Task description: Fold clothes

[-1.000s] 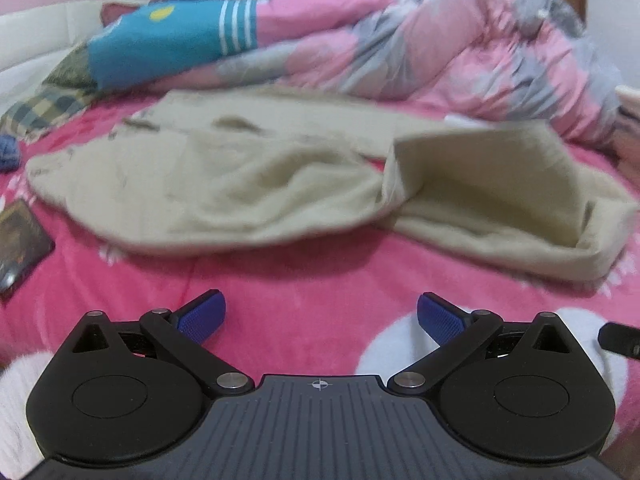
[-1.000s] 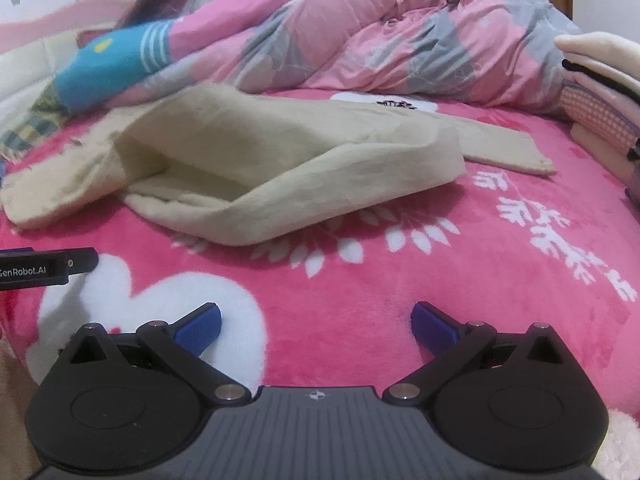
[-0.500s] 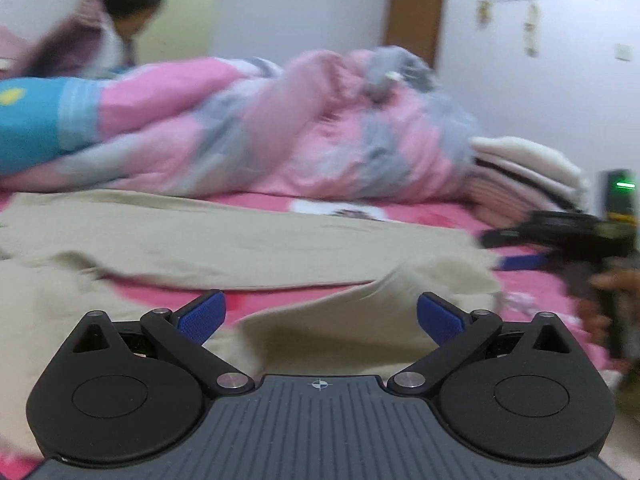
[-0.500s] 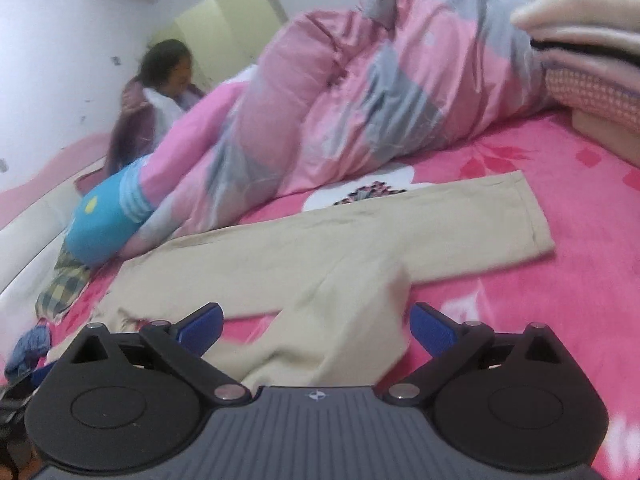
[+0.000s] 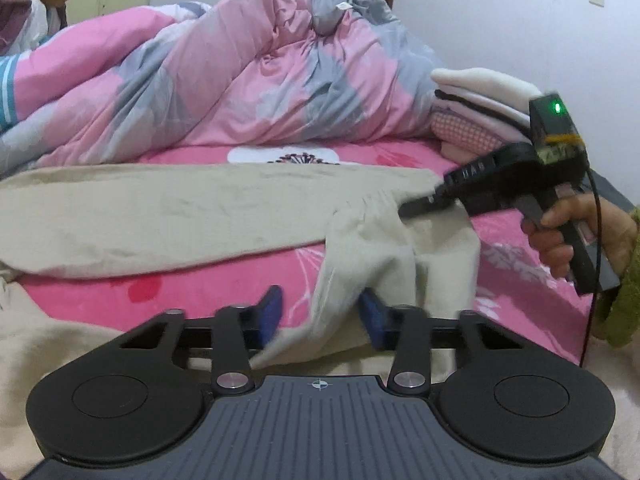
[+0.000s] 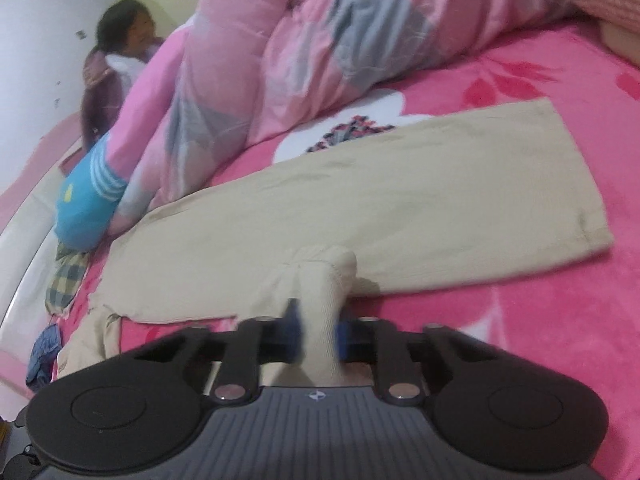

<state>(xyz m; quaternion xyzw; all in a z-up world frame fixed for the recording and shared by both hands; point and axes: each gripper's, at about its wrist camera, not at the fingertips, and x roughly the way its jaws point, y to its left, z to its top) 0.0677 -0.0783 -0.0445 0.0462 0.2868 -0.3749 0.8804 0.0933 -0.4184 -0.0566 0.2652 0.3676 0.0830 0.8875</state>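
Both tongs pinch one beige trouser leg: left tongs (image 5: 320,314), right tongs (image 6: 318,330), jaws just closed; trousers' (image 6: 400,196) long axis runs crosswise beyond, on bed (image 6: 540,300).

The soft trousers (image 6: 400,200) are plain beige, spread over a hot-pink fleece blanket (image 6: 560,308) printed with white and red flowers. Behind lies a puffy quilt (image 5: 248,76) in pink with grey patches.
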